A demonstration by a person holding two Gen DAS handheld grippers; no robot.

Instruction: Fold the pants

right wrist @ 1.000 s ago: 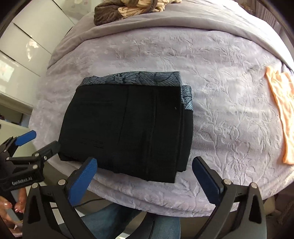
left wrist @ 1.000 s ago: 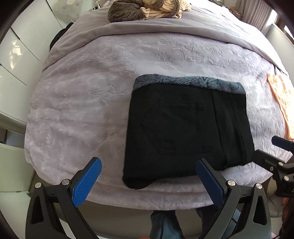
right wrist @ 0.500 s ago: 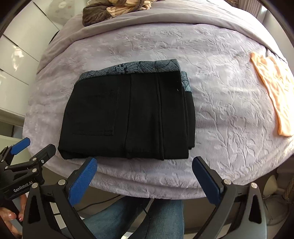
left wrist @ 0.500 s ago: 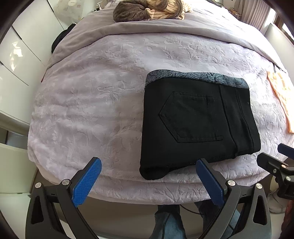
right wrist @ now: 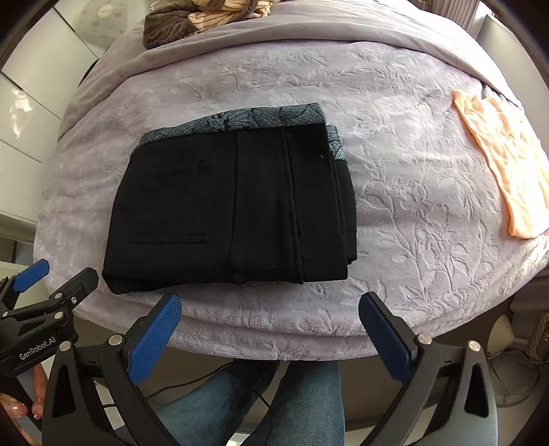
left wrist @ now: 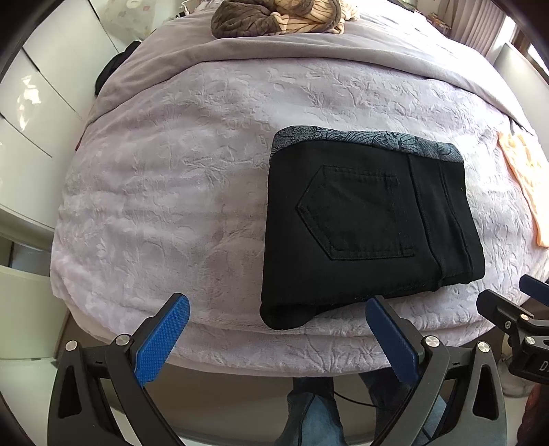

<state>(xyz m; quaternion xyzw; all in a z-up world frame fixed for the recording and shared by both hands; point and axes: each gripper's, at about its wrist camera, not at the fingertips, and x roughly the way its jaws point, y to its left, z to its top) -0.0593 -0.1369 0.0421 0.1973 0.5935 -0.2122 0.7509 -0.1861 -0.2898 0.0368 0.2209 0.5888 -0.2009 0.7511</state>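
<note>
- The bed (left wrist: 178, 178) (right wrist: 405, 192) fills most of both views, covered with a lilac bedspread embossed with leaves and flowers; a plain grey blanket (left wrist: 308, 51) (right wrist: 308, 31) lies across its far part.
- The pants (left wrist: 363, 223) (right wrist: 233, 209) lie on the bedspread near the bed's near edge, folded into a compact black rectangle. A back pocket faces up on the top layer, and a grey patterned waistband runs along the far edge. The stacked layer edges show on the right side in the right wrist view.
- A heap of brown and striped clothes (left wrist: 274, 17) (right wrist: 202, 17) sits at the far end of the bed, well apart from the pants.
- An orange garment (left wrist: 525, 185) (right wrist: 504, 164) lies flat near the bed's right edge, apart from the pants.
- White cabinet fronts (left wrist: 27, 130) (right wrist: 20, 113) stand to the left of the bed.
- The left hand-held gripper (left wrist: 274, 343) (right wrist: 48, 281) hangs just off the near edge of the bed with its blue pads spread wide, holding nothing, near the pants' near left corner.
- The right hand-held gripper (right wrist: 271, 336) (left wrist: 511, 302) also hangs off the near edge, pads spread wide and holding nothing, in front of the pants' near right side.
- The person's legs in blue jeans (left wrist: 308, 411) (right wrist: 254, 405) show below the bed edge.
</note>
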